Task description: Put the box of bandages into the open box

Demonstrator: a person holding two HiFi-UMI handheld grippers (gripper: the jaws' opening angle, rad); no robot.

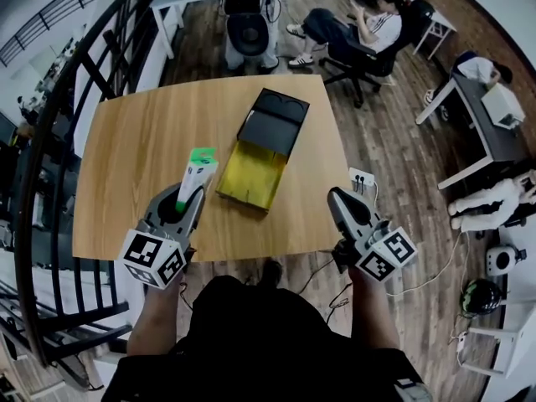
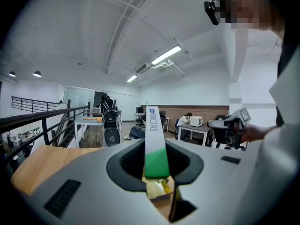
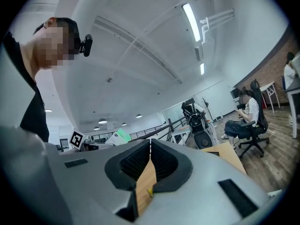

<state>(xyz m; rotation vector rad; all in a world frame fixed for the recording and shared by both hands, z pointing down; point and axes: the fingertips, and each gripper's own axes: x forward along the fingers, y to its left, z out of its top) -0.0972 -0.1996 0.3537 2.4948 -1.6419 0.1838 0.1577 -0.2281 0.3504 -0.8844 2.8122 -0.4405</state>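
- The left gripper point(image 2: 154, 165) was clamped on the box of bandages point(image 2: 154, 142), a slim white and green carton standing on edge between the two jaws, its white end with a blue mark sticking out past them.
- In the head view the box of bandages point(image 1: 196, 174) was held over the table point(image 1: 126, 153), just left of the open box point(image 1: 249, 172), apart from it.
- The open box was a yellow tray lying near the middle of the table, with its black lid point(image 1: 274, 120) laid back at the far end.
- The right gripper point(image 3: 150, 146) had its jaws pressed together with nothing between them.
- In the head view the right gripper point(image 1: 337, 199) hovered at the table's near right corner, well apart from the open box.
- Beyond the table, a person point(image 1: 360, 25) sat in a black chair point(image 1: 362, 61).
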